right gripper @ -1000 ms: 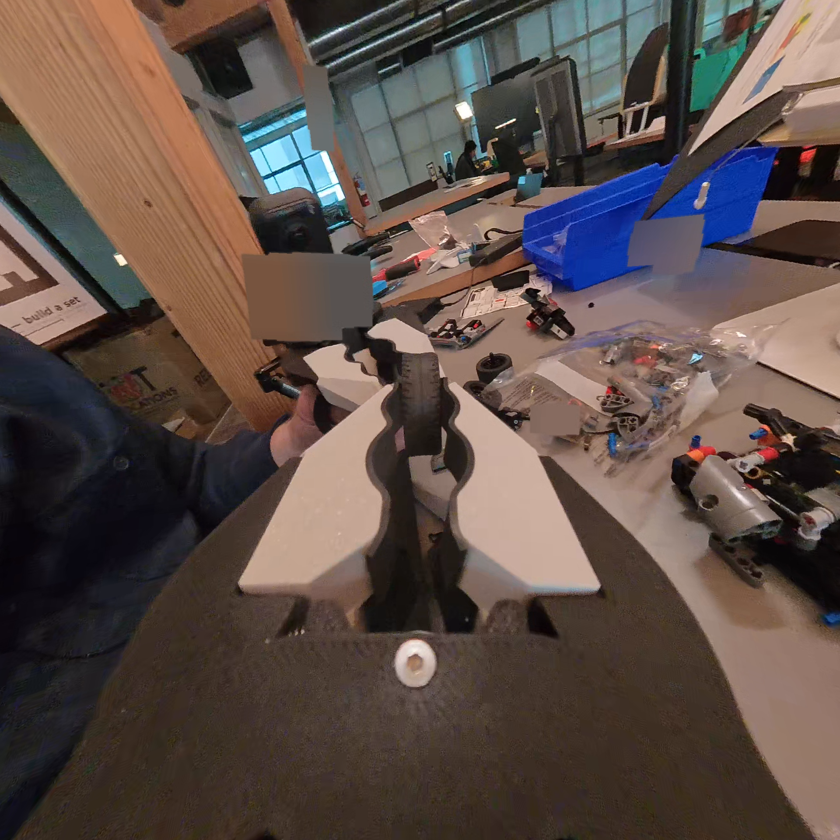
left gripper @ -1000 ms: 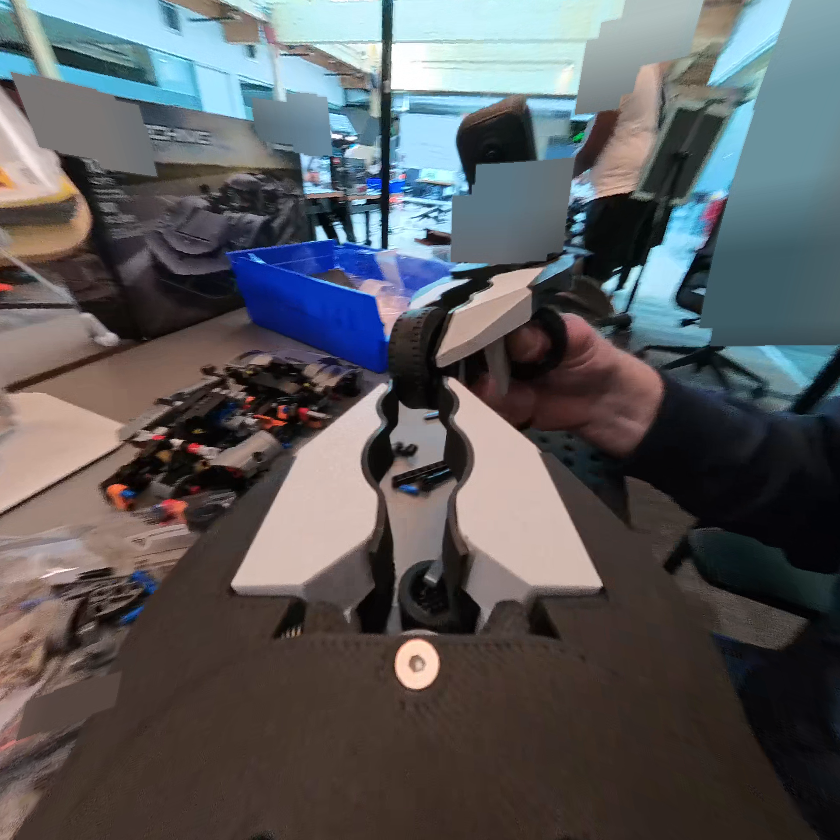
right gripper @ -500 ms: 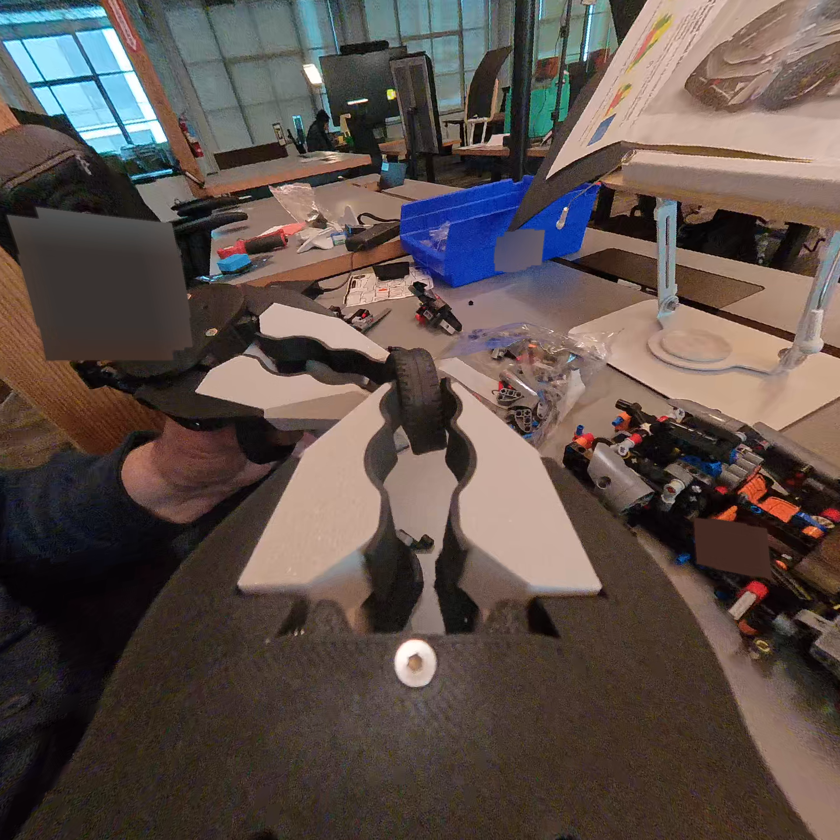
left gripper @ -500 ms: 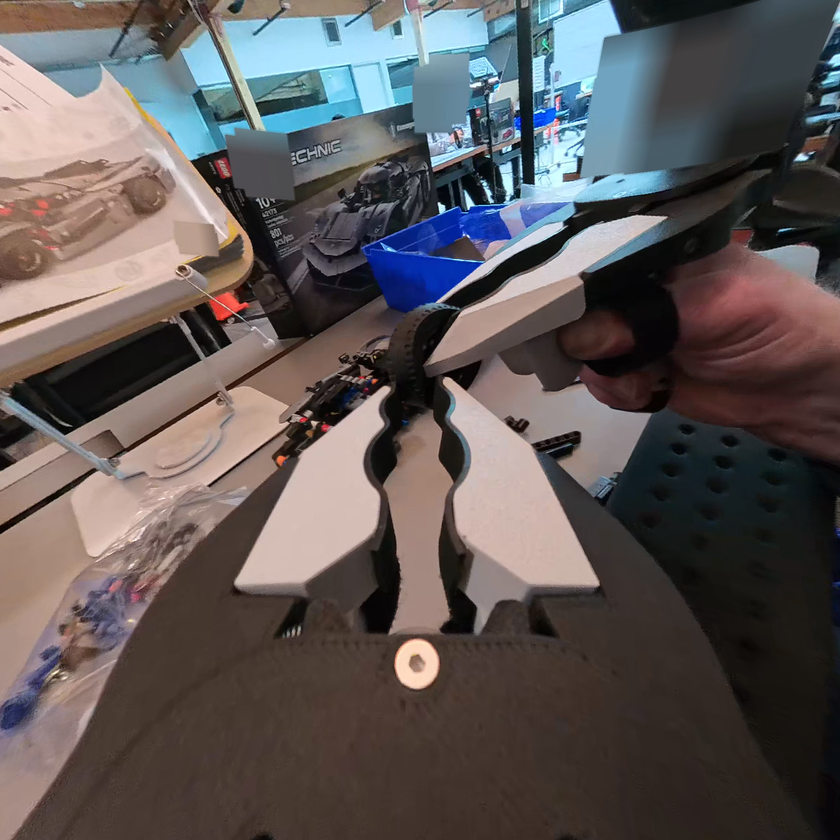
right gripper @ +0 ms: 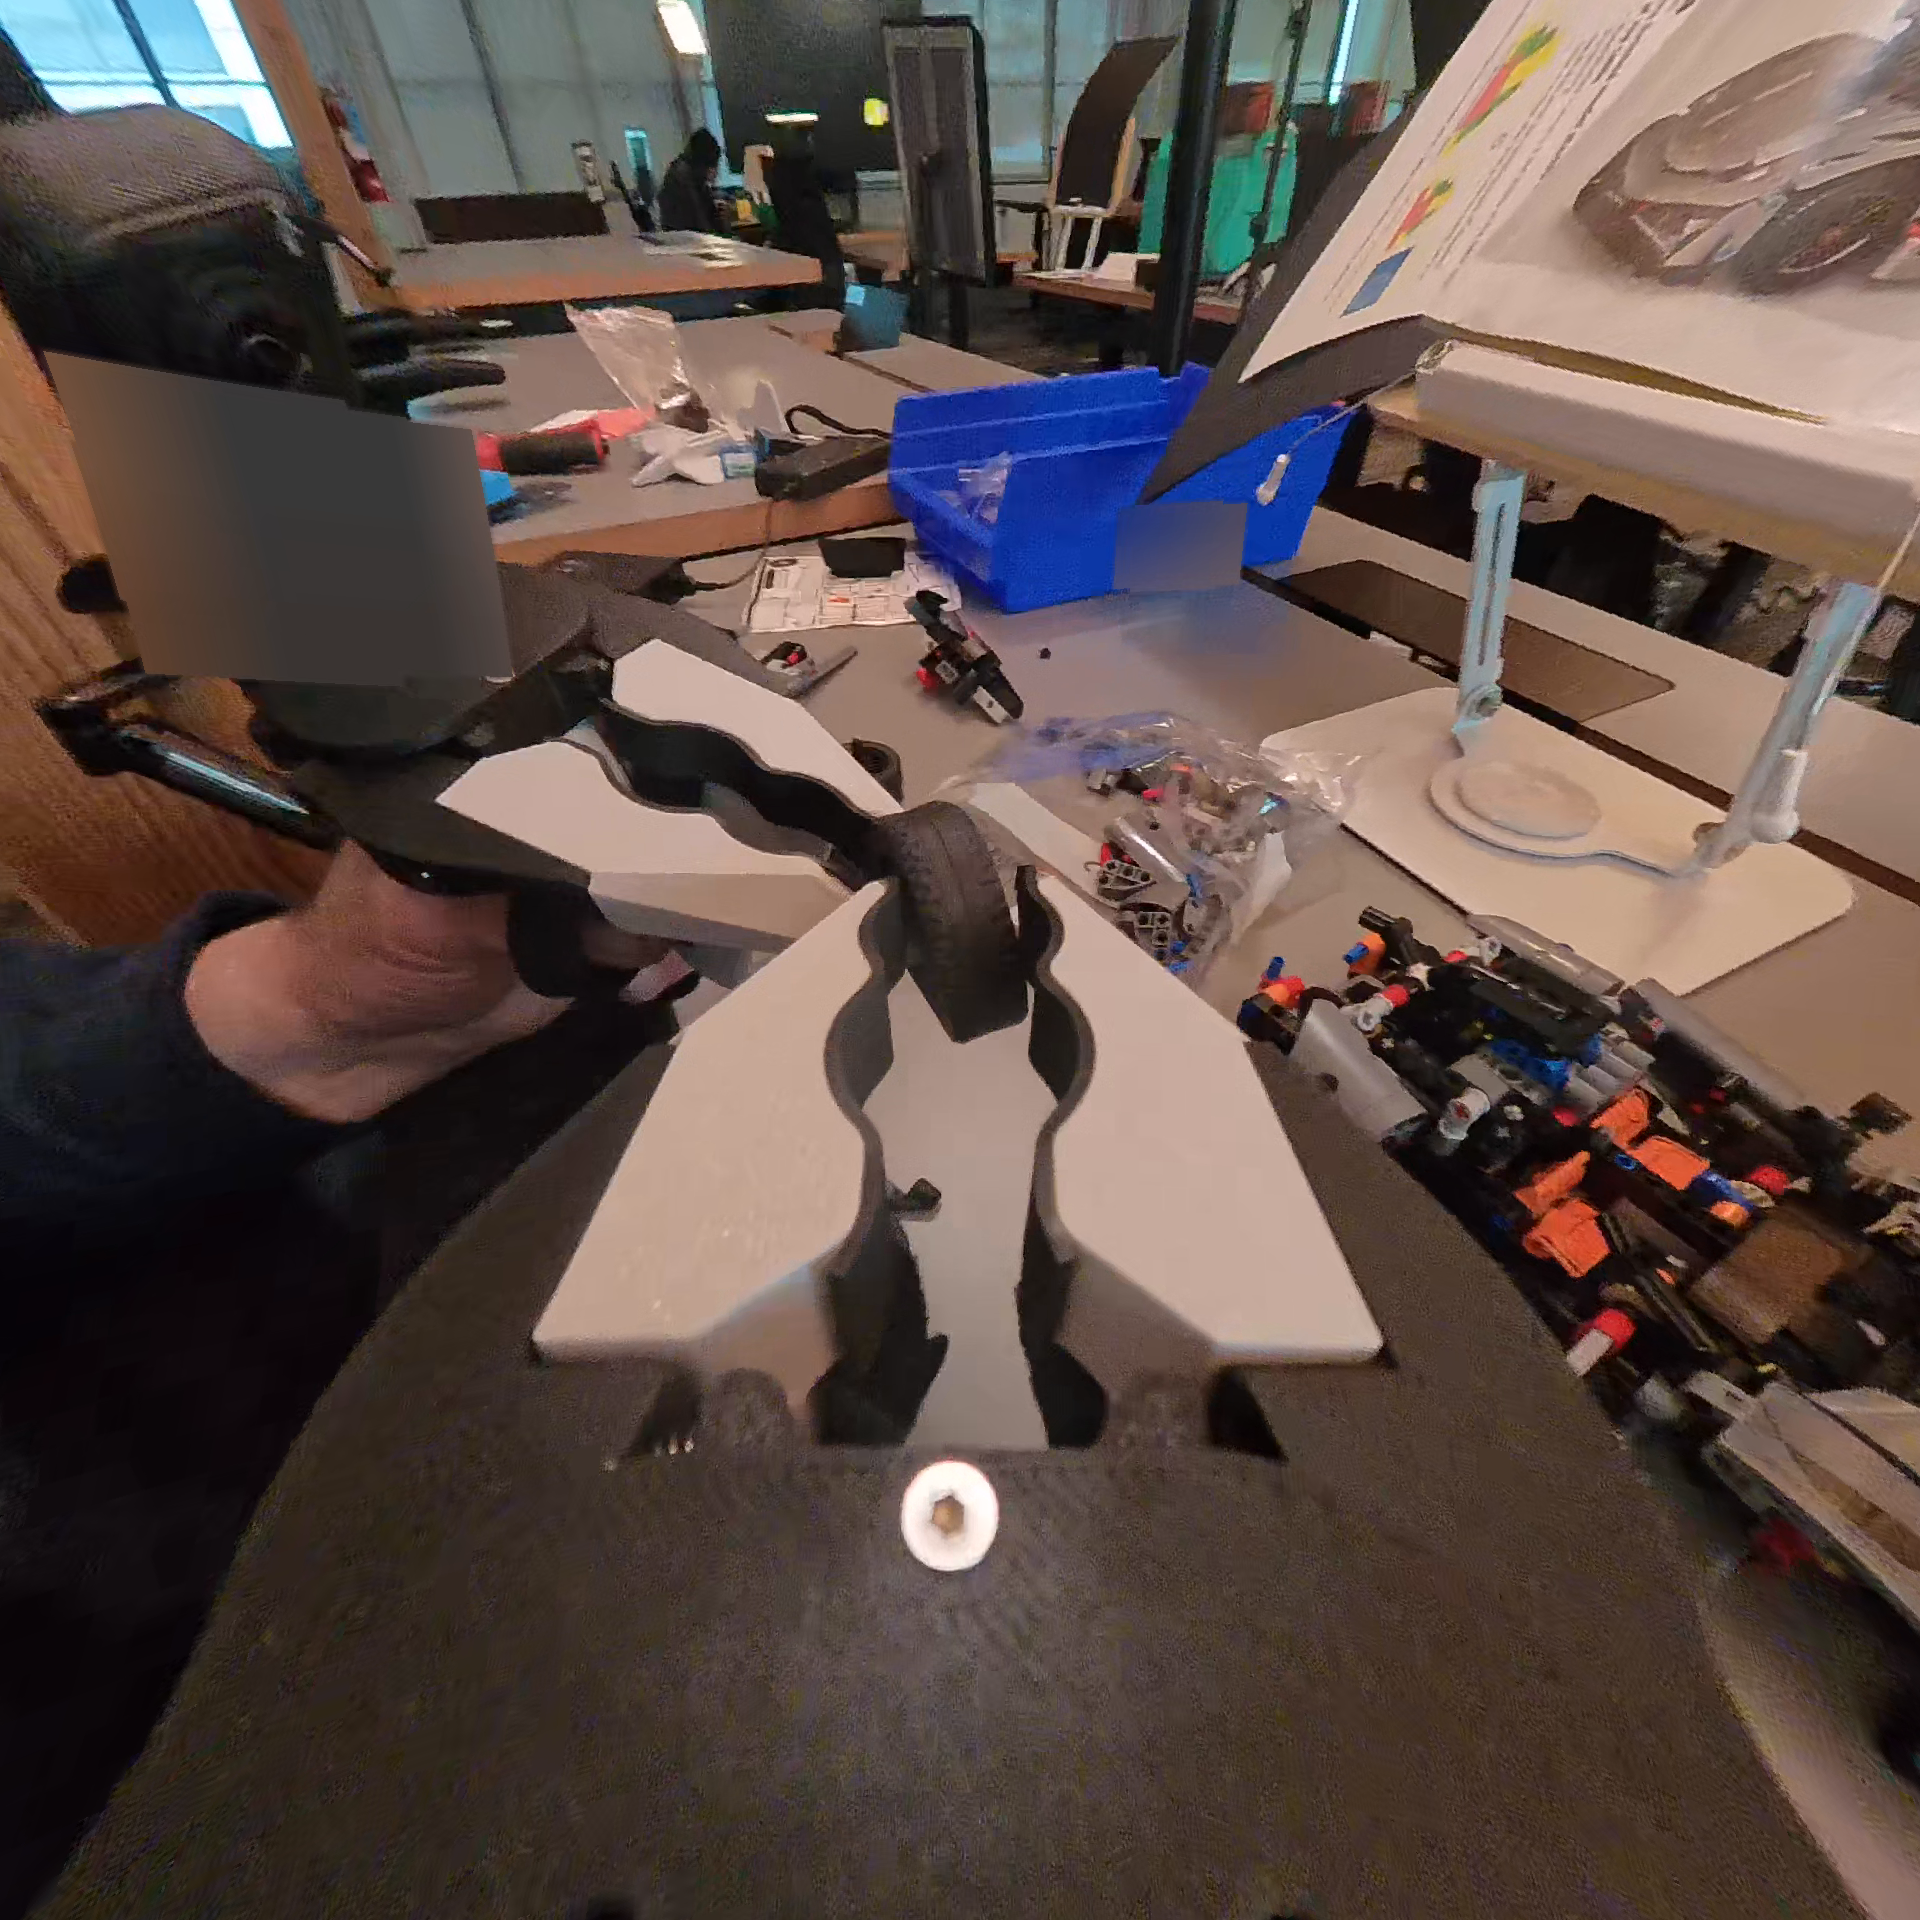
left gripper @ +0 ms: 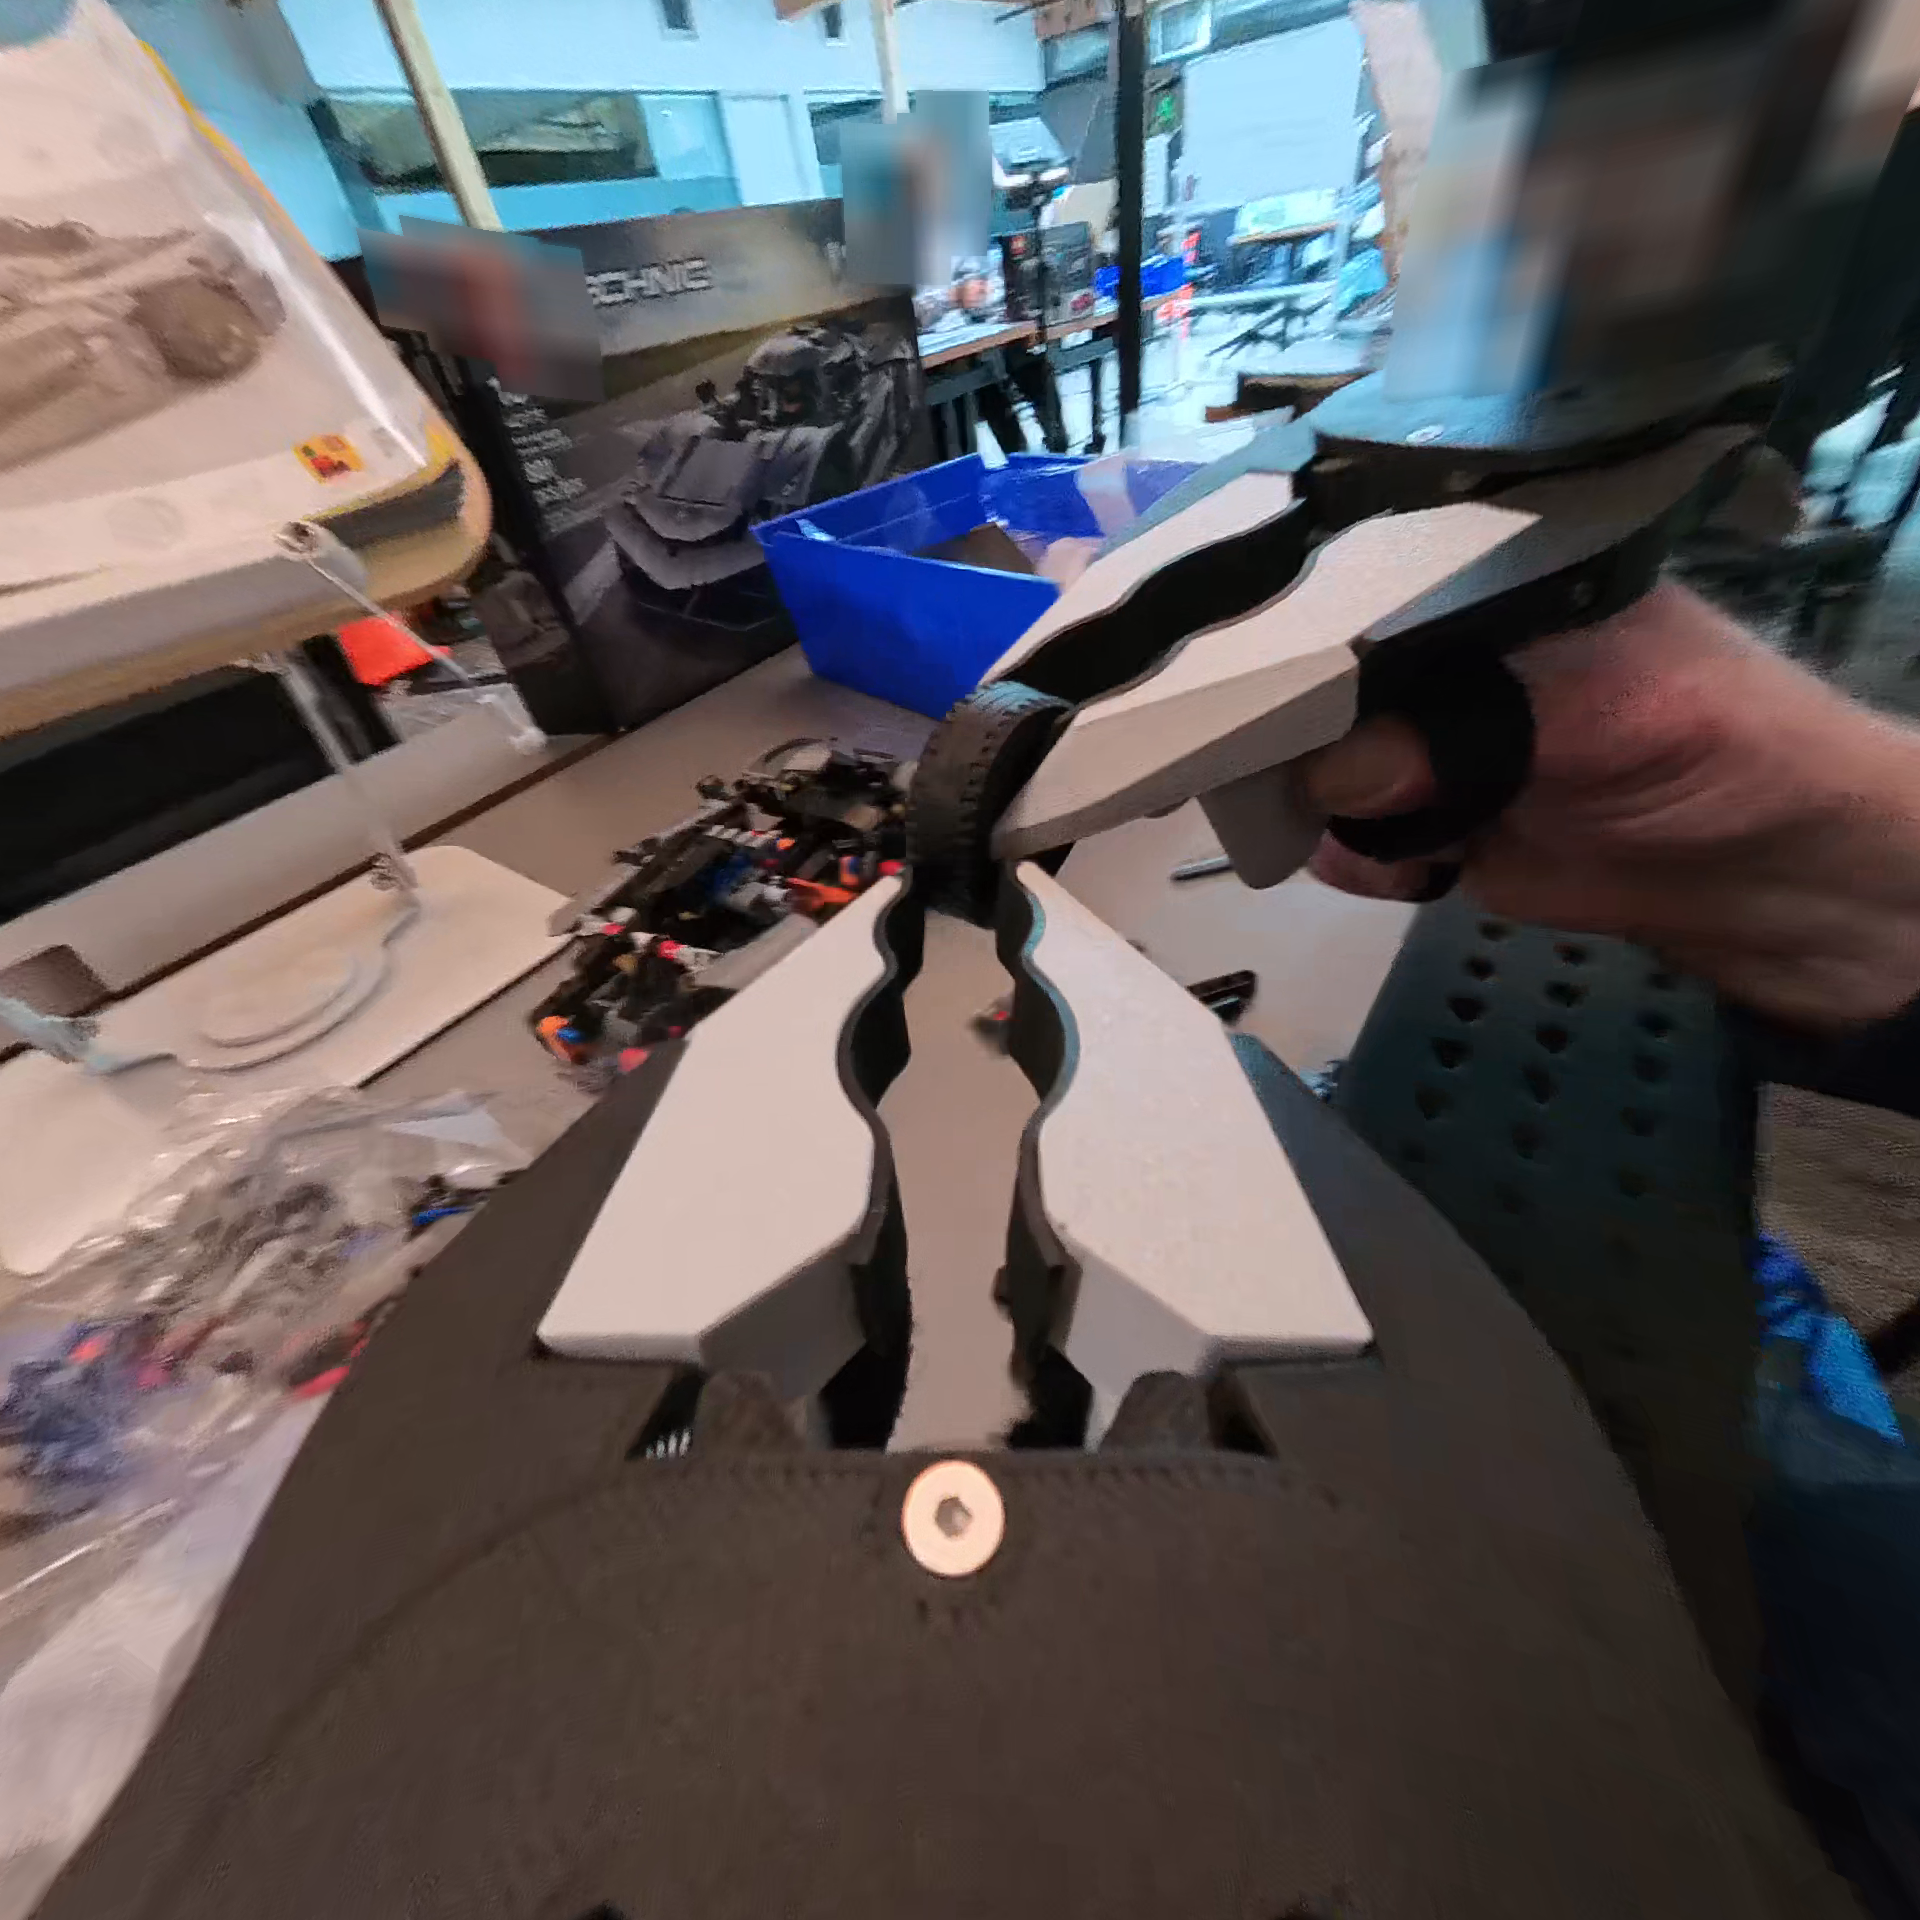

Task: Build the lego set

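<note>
Black rubber tyre (right gripper: 951, 914) sits in the air above the table (right gripper: 1247, 665), and both your grippers hold it. Your right gripper (right gripper: 956, 914) clamps its tread narrowly; your left gripper (left gripper: 961, 883) pinches its lower edge. The half-built lego car (right gripper: 1538, 1060) lies at your right.

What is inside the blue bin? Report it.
Crumpled clear plastic shows above the front wall of the blue bin. That wall hides the bin's floor and anything lying lower down.
</note>
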`<state>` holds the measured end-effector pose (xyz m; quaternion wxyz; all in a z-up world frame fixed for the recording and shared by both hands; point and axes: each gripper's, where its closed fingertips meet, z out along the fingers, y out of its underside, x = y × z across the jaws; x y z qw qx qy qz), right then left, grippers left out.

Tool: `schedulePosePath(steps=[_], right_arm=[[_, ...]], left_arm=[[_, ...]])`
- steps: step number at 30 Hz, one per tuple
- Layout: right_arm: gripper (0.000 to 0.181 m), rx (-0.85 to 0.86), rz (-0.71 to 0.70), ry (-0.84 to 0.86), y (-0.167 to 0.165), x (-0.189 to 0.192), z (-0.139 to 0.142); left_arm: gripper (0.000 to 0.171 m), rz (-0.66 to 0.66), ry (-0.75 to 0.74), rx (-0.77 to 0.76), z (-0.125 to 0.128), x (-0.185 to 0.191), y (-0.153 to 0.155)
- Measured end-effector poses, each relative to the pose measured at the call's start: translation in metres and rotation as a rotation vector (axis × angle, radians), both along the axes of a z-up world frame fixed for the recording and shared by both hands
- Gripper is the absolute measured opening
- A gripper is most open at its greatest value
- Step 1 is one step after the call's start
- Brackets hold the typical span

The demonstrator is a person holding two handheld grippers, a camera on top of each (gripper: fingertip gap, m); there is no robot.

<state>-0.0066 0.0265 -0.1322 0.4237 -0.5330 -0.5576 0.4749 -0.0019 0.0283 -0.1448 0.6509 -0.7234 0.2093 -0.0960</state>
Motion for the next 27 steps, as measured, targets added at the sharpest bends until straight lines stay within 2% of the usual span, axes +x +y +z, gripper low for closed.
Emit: schedulePosePath(steps=[7, 12, 22, 23, 24, 25, 26, 27], right_arm=[[0.014, -0.09, 0.132, 0.004, -0.004, 0.013, -0.004], [0.015, -0.107, 0.064, -0.018, 0.004, 0.01, -0.011], [0.016, 0.035, -0.127, -0.074, 0.013, -0.001, -0.018], [0.016, 0.073, -0.22, -0.095, 0.026, 0.0, -0.021], [0.013, 0.143, -0.354, -0.141, 0.049, 0.004, -0.027], [0.013, 0.13, -0.357, -0.148, 0.056, 0.004, -0.03], [0.012, 0.05, -0.273, -0.102, 0.044, 0.0, -0.023], [0.013, 0.063, -0.234, -0.086, 0.034, -0.002, -0.016]], left_arm=[[0.011, -0.119, -0.109, -0.052, -0.002, 0.012, -0.003], [0.011, -0.019, 0.016, -0.027, -0.006, 0.009, 0.002], [0.009, 0.184, 0.223, -0.005, -0.012, -0.006, 0.009], [0.008, 0.204, 0.262, -0.001, -0.013, -0.006, 0.01], [0.0, 0.134, 0.292, 0.016, -0.014, 0.008, 0.006], [0.0, 0.048, 0.239, 0.077, -0.003, 0.036, -0.003], [0.0, 0.058, 0.329, 0.082, -0.012, 0.053, -0.002], [0.0, 0.105, 0.445, 0.069, -0.025, 0.054, 0.006]])
